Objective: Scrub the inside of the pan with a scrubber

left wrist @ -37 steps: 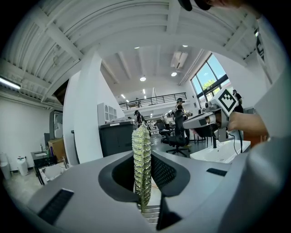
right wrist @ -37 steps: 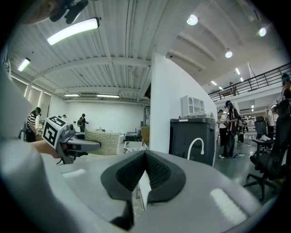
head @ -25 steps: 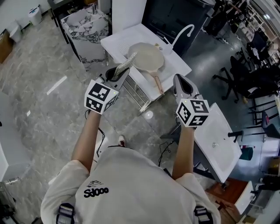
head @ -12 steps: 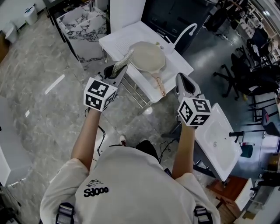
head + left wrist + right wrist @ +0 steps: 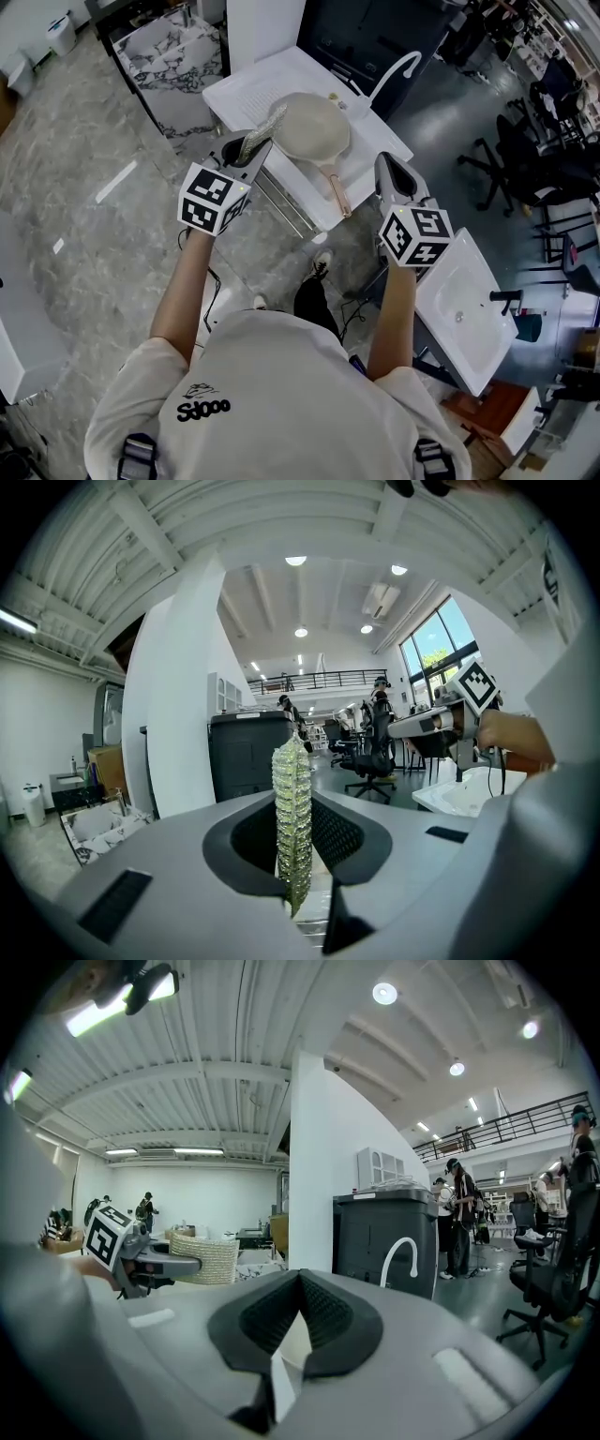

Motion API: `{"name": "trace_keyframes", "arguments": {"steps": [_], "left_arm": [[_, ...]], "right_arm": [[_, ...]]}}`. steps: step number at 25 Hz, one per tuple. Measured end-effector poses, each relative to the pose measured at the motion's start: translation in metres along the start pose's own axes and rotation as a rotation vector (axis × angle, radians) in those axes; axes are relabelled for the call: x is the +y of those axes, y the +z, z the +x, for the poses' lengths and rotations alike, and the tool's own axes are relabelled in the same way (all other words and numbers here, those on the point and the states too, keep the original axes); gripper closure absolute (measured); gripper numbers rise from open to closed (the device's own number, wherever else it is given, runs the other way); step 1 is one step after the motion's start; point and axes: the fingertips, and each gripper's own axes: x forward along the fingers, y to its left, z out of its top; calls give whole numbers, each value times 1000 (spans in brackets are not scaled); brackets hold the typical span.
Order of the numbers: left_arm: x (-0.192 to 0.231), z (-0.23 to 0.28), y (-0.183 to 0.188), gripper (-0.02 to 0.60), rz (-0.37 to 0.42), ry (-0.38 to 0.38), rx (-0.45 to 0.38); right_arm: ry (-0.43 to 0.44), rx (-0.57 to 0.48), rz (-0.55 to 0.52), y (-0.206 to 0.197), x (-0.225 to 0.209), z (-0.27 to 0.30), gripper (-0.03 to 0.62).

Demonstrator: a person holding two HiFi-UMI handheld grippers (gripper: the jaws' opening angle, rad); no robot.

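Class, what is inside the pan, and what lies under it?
The pan looks empty: only its pale bare bottom shows. It rests on the white counter; the surface directly beneath it is covered.

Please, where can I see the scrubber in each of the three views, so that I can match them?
Head view: scrubber at upper centre-left, clamped in the left tool, near the pan.
Left gripper view: scrubber at centre, edge-on between the jaws.
Right gripper view: scrubber at far left, seen broadside.
Shared landmark: the dark cabinet.
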Motion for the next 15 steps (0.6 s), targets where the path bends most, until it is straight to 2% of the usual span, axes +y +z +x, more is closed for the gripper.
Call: {"name": "trace_keyframes", "arguments": {"steps": [9,15], "left_arm": [[6,66,4,517,9,23,27],[19,107,1,517,3,68,69]], "right_arm": [[37,11,16,-9,-58,44,585],[85,28,13,-12,-95,84,585]]}}
